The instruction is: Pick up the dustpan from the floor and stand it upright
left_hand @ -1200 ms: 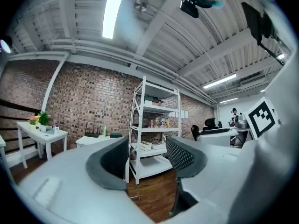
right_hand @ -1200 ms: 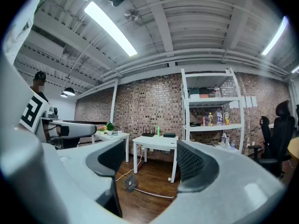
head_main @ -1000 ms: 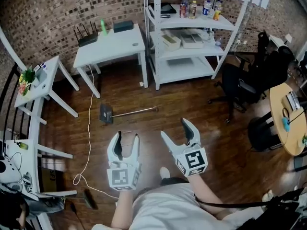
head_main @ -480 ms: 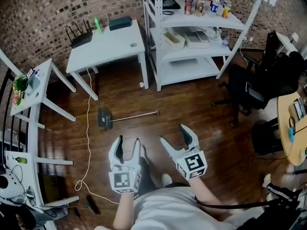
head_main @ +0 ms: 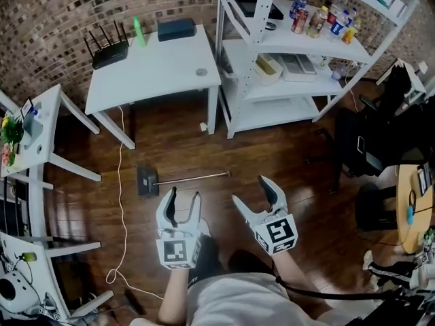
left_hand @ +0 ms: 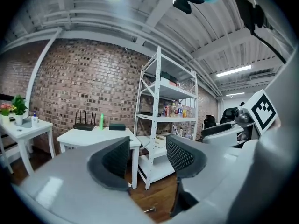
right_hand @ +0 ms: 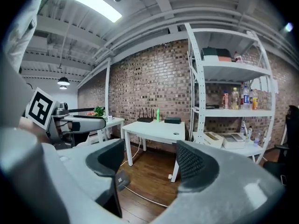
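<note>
The dustpan (head_main: 147,180) lies flat on the wooden floor, dark pan at the left, with its long thin handle (head_main: 194,177) running right. My left gripper (head_main: 183,195) hovers just short of the handle, jaws a little apart and empty. To its right my right gripper (head_main: 251,190) is open wider, also empty, near the handle's free end. In the left gripper view the left gripper (left_hand: 147,157) frames only the handle's tip (left_hand: 149,210). In the right gripper view the right gripper (right_hand: 152,164) looks over the pan (right_hand: 122,180) on the floor.
A white table (head_main: 153,66) with a router (head_main: 107,47) stands beyond the dustpan, with a white shelving unit (head_main: 285,46) to its right. A white cable (head_main: 124,202) trails over the floor at left. Small white tables (head_main: 41,124) line the left side; black office chairs (head_main: 370,148) stand at right.
Both grippers have moved forward across the floor toward the dustpan, which now lies just beyond the left gripper's tips. Their jaw openings look the same.
</note>
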A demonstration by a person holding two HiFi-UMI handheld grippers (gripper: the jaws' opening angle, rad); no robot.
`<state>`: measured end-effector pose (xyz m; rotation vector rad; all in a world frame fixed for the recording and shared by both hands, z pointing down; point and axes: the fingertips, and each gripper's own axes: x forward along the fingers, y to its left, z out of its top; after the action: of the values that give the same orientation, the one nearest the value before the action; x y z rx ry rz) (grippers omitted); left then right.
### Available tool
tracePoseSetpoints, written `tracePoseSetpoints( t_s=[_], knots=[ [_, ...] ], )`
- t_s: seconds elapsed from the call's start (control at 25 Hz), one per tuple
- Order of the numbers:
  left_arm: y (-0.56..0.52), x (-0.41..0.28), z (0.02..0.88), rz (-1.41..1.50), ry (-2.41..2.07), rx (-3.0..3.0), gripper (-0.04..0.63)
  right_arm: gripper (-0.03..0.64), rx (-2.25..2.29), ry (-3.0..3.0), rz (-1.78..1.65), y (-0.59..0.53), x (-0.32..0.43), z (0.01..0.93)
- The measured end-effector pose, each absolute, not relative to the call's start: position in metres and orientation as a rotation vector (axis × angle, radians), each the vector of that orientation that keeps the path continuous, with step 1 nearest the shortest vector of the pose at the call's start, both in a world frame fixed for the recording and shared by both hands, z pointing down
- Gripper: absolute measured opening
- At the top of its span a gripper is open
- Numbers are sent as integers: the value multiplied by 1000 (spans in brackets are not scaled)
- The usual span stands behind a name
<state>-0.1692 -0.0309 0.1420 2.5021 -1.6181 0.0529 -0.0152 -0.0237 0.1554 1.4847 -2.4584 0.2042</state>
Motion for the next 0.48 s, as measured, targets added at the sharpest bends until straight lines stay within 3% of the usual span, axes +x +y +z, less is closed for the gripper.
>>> tracePoseSetpoints(
  t_s=[0.48],
  knots=[
    [-128,-123,300,192,-1387,2523,244,334,1373,-2375,445,-96,7,323]
  ],
)
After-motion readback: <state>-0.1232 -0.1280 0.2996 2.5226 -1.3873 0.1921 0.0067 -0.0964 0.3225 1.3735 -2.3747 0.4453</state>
